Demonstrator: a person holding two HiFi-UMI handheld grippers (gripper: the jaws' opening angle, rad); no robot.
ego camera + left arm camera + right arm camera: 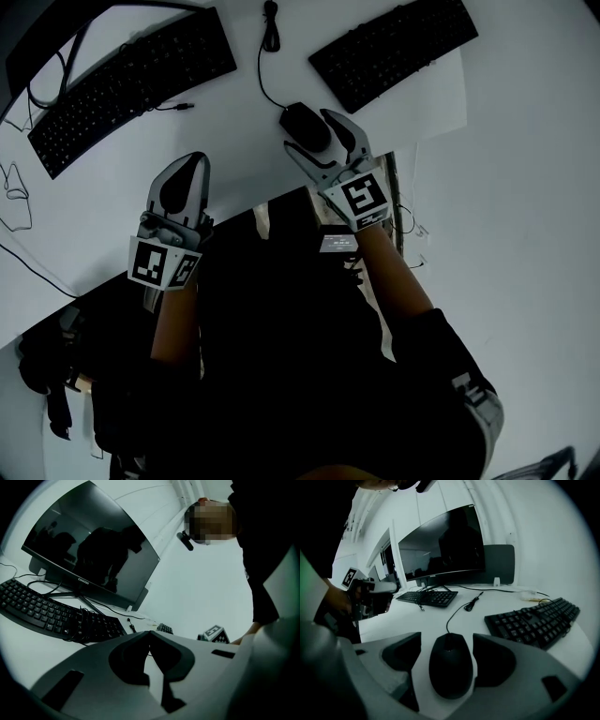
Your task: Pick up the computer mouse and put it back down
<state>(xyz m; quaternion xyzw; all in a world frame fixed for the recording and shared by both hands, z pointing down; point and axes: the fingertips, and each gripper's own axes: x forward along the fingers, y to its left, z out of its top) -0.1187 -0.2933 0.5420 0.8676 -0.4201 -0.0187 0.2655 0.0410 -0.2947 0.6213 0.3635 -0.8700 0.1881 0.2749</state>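
Wide-open right gripper [307,127] astride the mouse [450,667] on the desk [234,141], pads [494,660] not yet pressing. Mouse long axis in line with the jaws, cable [457,611] end pointing away, keyboard [534,620] near on the right. Closed, empty left gripper [194,161] well apart to the left. Likely next: squeeze.

The black corded computer mouse [302,122] is partly covered in the head view by the grey right gripper [308,129]. The black right-hand keyboard [394,47] loses its far corner past the top edge. Print on the curved black monitor [89,550] bezel is too small to read.
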